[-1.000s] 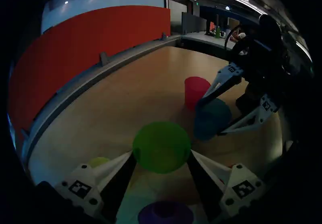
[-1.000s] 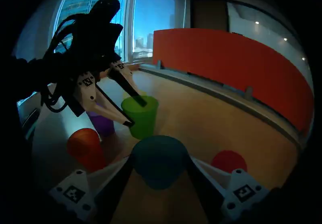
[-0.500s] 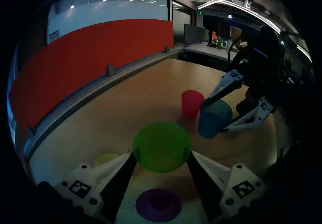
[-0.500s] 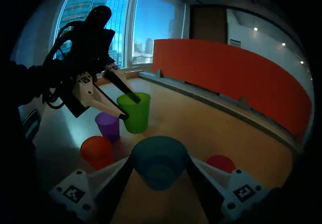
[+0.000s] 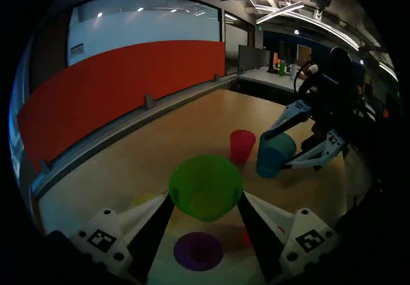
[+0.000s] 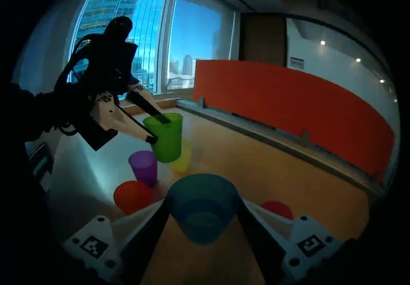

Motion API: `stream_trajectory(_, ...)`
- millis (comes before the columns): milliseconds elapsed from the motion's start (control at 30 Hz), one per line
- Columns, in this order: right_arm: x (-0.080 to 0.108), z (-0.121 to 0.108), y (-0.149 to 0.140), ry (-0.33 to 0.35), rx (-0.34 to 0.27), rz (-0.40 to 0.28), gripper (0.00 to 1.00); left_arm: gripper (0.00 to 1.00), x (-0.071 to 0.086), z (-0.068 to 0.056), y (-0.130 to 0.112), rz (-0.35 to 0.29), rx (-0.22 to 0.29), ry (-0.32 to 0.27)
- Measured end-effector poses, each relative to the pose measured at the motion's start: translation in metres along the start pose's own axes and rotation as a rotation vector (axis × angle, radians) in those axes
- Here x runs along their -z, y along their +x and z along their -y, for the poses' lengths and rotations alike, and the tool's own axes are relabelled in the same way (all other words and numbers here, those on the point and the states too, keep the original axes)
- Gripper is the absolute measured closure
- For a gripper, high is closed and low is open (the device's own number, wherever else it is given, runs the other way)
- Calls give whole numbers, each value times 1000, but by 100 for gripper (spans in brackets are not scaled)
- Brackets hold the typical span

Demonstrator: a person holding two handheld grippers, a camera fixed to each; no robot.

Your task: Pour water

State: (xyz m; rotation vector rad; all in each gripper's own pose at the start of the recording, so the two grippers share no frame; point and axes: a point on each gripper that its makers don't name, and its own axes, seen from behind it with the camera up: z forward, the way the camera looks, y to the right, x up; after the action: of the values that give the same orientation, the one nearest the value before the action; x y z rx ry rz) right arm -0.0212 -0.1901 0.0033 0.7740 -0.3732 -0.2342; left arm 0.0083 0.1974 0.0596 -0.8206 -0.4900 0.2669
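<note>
Red partition (image 5: 113,85), wooden tabletop (image 5: 169,131), tall windows (image 6: 200,34), perhaps towers (image 6: 186,65) beyond

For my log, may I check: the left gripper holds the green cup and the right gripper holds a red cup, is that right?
Not quite: the right gripper holds the blue cup, not a red one, as the right gripper view shows. The red cup stands on the table. The left gripper does hold the green cup.

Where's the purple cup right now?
In the right gripper view, the purple cup stands on the table left of centre, between the orange cup and the yellow cup, below the held green cup.
</note>
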Motion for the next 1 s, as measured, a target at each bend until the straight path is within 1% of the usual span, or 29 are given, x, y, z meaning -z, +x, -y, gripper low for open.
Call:
stream_trajectory(267, 10, 8, 12, -5, 12, -31, 8, 15, 25, 0, 16, -76, -3, 23)
stream_trajectory(500, 17, 17, 22, -1, 10, -59, 8, 15, 45, -2, 23, -128, -13, 42)
stream_trajectory(800, 24, 27, 33, 9, 14, -98, 8, 15, 70, -5, 30, -210, 7, 51)
stream_trajectory(1000, 28, 33, 41, 16, 21, -122, 8, 15, 83, -5, 33, -262, 22, 62)
